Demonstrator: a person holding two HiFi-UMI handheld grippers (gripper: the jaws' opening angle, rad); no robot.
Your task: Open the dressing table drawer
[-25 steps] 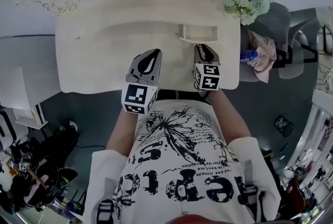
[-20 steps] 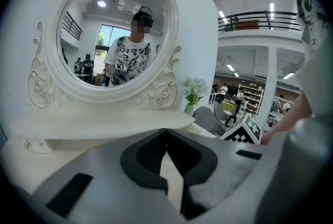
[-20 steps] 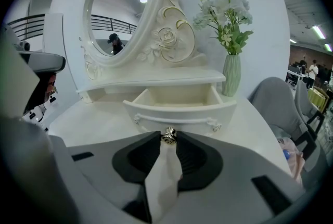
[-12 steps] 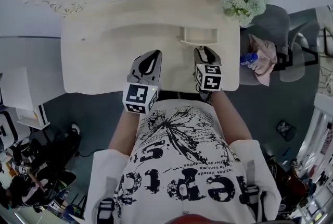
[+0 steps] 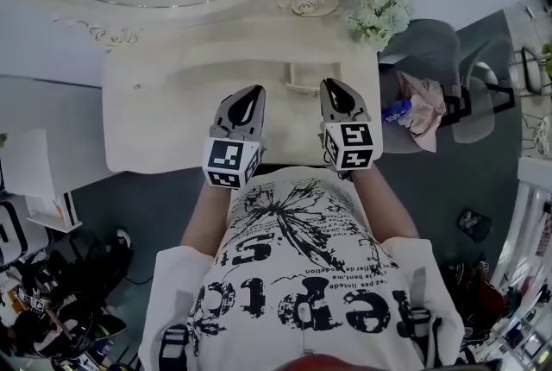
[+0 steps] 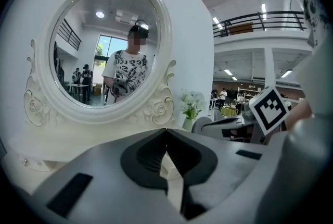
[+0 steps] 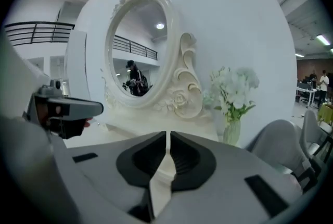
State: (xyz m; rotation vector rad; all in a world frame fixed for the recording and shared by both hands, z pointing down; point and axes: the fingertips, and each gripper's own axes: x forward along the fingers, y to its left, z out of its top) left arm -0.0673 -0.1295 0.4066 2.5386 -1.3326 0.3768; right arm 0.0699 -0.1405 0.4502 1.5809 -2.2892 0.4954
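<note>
Hovering just ahead of the person's printed T-shirt [image 5: 293, 274], both tools sit above the front half of the dressing table top [image 5: 155, 123], touching nothing. Left gripper [image 6: 166, 130]: jaws closed tip to tip, nothing between them. Right gripper [image 7: 167, 135]: jaws have just been closing and now stand narrow, a hairline slit at the tips, nothing held; only the pale top shows through the gap. Just beyond the right gripper's tips, a small box-shaped drawer [image 5: 302, 78] juts forward out of the raised back tier of the table. Its inside is open to the head view and looks bare. Judgement: this is the task's drawer and it is already drawn out, so the pull step reads as done and this moment is the clearing-off. Caveat: the table's front face under the top is hidden from every view, so a second drawer there cannot be ruled out. Farther back stand the oval mirror [image 6: 104, 46] in its carved frame and, to the right, a vase of pale flowers [image 5: 377, 11]. A grey chair [image 5: 431, 46] sits beside the table's right end. Next move, if more opening is wanted: spread the right jaws, lower them to the drawer's front lip, close on it, draw straight toward the body. Otherwise keep both tools clear.
</note>
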